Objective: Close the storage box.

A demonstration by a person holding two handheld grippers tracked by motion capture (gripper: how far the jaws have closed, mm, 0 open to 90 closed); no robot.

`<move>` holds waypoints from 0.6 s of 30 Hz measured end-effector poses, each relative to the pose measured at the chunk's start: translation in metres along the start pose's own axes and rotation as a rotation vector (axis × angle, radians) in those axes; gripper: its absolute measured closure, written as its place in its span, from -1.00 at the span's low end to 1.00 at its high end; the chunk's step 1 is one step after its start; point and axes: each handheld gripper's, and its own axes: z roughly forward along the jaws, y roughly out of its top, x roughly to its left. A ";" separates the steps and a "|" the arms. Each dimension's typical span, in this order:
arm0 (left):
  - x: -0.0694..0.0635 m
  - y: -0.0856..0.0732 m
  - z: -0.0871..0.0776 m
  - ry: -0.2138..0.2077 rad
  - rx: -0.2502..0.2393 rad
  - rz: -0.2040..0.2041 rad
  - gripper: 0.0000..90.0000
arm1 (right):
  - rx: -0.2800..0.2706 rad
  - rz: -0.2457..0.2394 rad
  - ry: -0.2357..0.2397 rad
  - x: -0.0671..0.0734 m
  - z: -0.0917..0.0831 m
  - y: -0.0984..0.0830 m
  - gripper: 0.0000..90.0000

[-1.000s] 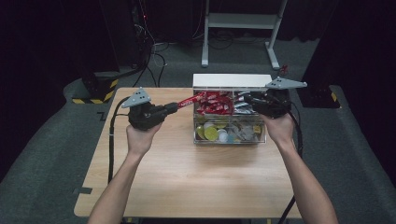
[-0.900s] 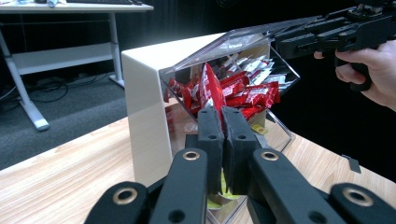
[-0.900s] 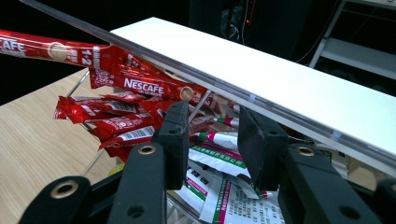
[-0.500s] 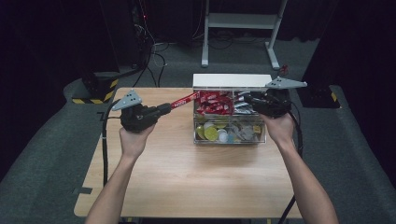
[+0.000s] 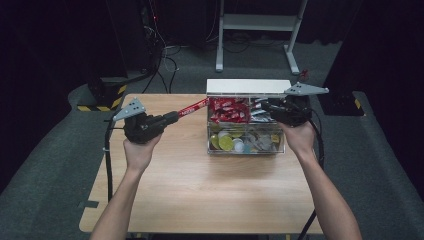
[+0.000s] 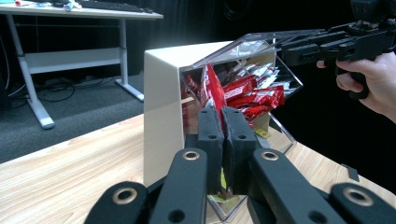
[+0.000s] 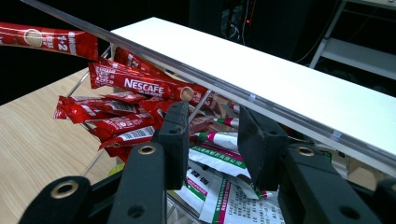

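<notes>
A clear box [image 5: 245, 148] with a white back panel [image 5: 248, 86] stands at the far middle of the table. Red Nescafe sticks [image 5: 227, 110] fill its back left compartment. My left gripper [image 5: 175, 116] sits left of the box, shut on one red stick [image 5: 194, 106] that slants up toward the box's top left corner; the same stick [image 6: 212, 91] rises between the closed jaws of my left gripper [image 6: 223, 126]. My right gripper [image 5: 265, 106] is at the box's top right. My right gripper [image 7: 212, 126] has its jaws apart under the raised clear lid [image 7: 154, 57], with nothing clamped between them.
The front compartments hold yellow round capsules [image 5: 225, 142] and white-green sachets [image 7: 219, 163]. Bare wooden table [image 5: 200, 190] stretches in front of the box. A white desk frame [image 5: 260, 25] stands on the floor behind, and cables trail off the table's left edge.
My left gripper has slid a little to the left, away from the box, drawing the red stick with it. The right gripper has kept still at the lid.
</notes>
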 end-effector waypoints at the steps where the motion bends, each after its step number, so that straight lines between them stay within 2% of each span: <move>1: 0.001 -0.001 -0.002 0.002 -0.001 -0.003 0.94 | -0.001 0.002 -0.001 0.000 0.000 0.000 0.42; 18: 0.007 -0.007 -0.011 0.038 -0.011 -0.019 0.93 | 0.000 -0.002 0.000 0.000 0.000 0.000 0.42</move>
